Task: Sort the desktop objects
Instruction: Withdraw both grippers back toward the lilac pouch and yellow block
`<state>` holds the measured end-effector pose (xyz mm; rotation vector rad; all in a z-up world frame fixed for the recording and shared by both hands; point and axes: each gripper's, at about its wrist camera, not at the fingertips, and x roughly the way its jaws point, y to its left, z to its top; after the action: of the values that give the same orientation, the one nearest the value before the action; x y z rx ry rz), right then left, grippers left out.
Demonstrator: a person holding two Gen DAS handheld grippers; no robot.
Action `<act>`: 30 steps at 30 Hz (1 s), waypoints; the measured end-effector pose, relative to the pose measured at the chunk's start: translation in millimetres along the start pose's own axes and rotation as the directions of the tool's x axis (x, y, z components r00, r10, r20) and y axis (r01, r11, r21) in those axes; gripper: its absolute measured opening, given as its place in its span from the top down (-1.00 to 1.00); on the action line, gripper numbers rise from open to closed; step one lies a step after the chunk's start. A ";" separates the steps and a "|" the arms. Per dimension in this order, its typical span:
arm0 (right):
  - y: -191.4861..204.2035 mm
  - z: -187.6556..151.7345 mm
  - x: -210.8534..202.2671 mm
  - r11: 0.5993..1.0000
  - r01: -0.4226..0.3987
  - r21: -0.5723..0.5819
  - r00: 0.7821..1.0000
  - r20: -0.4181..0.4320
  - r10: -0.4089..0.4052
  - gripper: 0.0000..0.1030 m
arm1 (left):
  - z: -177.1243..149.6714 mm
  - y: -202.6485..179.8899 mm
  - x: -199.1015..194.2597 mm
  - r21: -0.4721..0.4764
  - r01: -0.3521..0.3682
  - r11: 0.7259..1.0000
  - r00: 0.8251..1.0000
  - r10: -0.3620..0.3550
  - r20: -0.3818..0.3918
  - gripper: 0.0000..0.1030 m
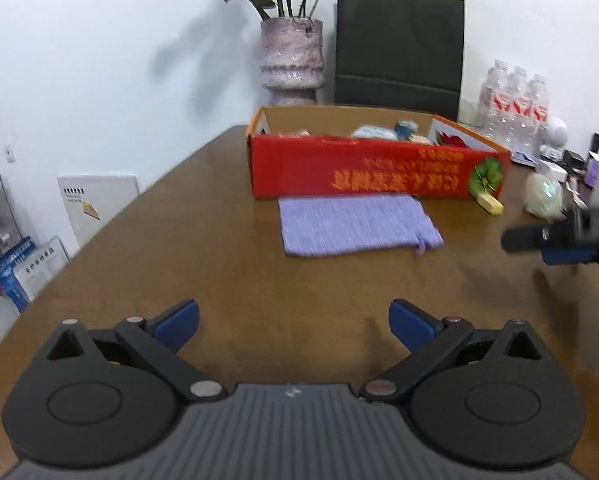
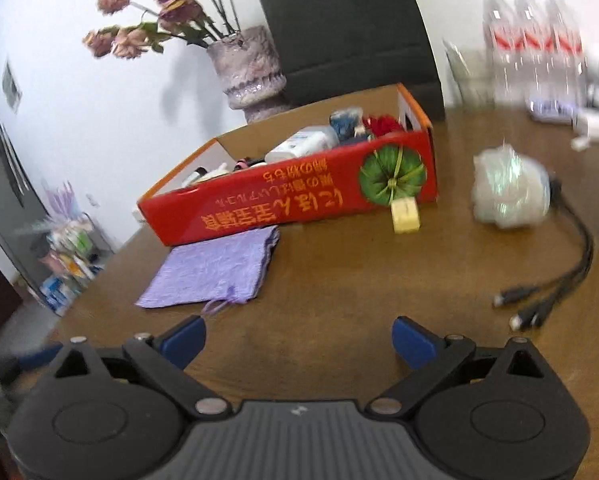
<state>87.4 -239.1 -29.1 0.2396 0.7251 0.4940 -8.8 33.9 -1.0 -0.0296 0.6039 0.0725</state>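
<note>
A red cardboard box (image 1: 379,172) (image 2: 291,196) holding several small items stands on the brown table (image 1: 219,272). A purple cloth pouch (image 1: 355,226) (image 2: 215,270) lies flat in front of it. A yellow block (image 1: 490,204) (image 2: 405,216) sits by the box's right corner. A crumpled whitish bag (image 1: 544,199) (image 2: 509,192) lies further right. My left gripper (image 1: 294,322) is open and empty, low over the table short of the pouch. My right gripper (image 2: 299,342) is open and empty; it also shows at the right edge of the left wrist view (image 1: 559,238).
A black multi-head cable (image 2: 555,280) lies right of my right gripper. A vase of dried roses (image 1: 291,60) and a black paper bag (image 1: 399,44) stand behind the box. Water bottles (image 1: 515,100) and small devices crowd the back right. Shelves stand left of the table.
</note>
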 end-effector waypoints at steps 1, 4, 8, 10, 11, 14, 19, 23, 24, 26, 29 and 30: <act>-1.2 -0.7 -0.5 1.000 -0.015 0.014 1.000 0.001 0.015 -0.94 | -2.1 2.1 -1.7 -0.023 0.001 1.000 1.000 -0.001 -0.017 -1.00; 2.3 -6.4 -2.6 1.000 0.007 0.001 1.000 0.006 -0.007 -0.95 | -6.1 5.9 -7.2 -0.073 -0.011 0.997 1.000 0.011 -0.004 -1.00; 9.4 -15.2 -5.7 0.998 0.037 -0.055 0.999 -0.024 -0.039 -0.95 | -9.6 5.4 -5.0 -0.095 -0.039 0.995 0.999 0.036 -0.035 -1.00; 11.5 -17.9 -7.9 0.997 0.029 -0.065 0.999 -0.026 -0.031 -0.95 | -9.7 4.0 -0.2 -0.097 -0.035 0.995 0.997 0.029 -0.068 -1.00; 13.2 -19.2 -8.4 0.996 0.033 -0.077 0.999 -0.025 -0.036 -0.95 | -9.3 1.1 1.0 -0.079 -0.050 0.996 0.996 0.044 -0.075 -1.00; 16.8 -21.2 -7.6 0.993 0.057 -0.105 0.998 -0.024 -0.060 -0.95 | -8.1 -9.3 5.1 -0.019 -0.067 0.998 0.994 0.065 -0.091 -1.00; 19.6 -23.8 -6.7 0.989 0.070 -0.130 0.997 -0.026 -0.074 -0.97 | -9.7 -9.8 6.6 -0.019 -0.048 0.999 0.995 0.046 -0.092 -1.00; 24.5 -26.4 -6.1 0.982 0.092 -0.163 0.995 -0.020 -0.097 -0.97 | -10.3 -10.7 6.8 -0.019 -0.051 0.999 0.994 0.049 -0.093 -1.00; 25.2 -27.0 -6.2 0.981 0.096 -0.168 0.995 -0.015 -0.100 -0.97 | -10.2 -11.5 6.8 -0.018 -0.054 0.998 0.994 0.052 -0.093 -1.00; 24.1 -26.8 -6.6 0.982 0.093 -0.165 0.995 -0.014 -0.096 -0.97 | -10.1 -12.2 7.5 -0.017 -0.057 0.998 0.994 0.055 -0.092 -1.00; 18.1 -25.1 -8.5 0.988 0.084 -0.129 0.996 -0.008 -0.086 -0.98 | -9.9 -12.2 7.4 -0.017 -0.056 0.998 0.994 0.054 -0.093 -1.00; 15.6 -24.1 -9.5 0.990 0.082 -0.113 0.997 -0.004 -0.083 -0.98 | -9.9 -12.8 7.3 -0.017 -0.056 0.998 0.994 0.054 -0.092 -1.00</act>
<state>59.4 -229.5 -35.4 0.1013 0.7099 0.4558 -7.4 21.0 -13.2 -0.0354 0.6959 0.1311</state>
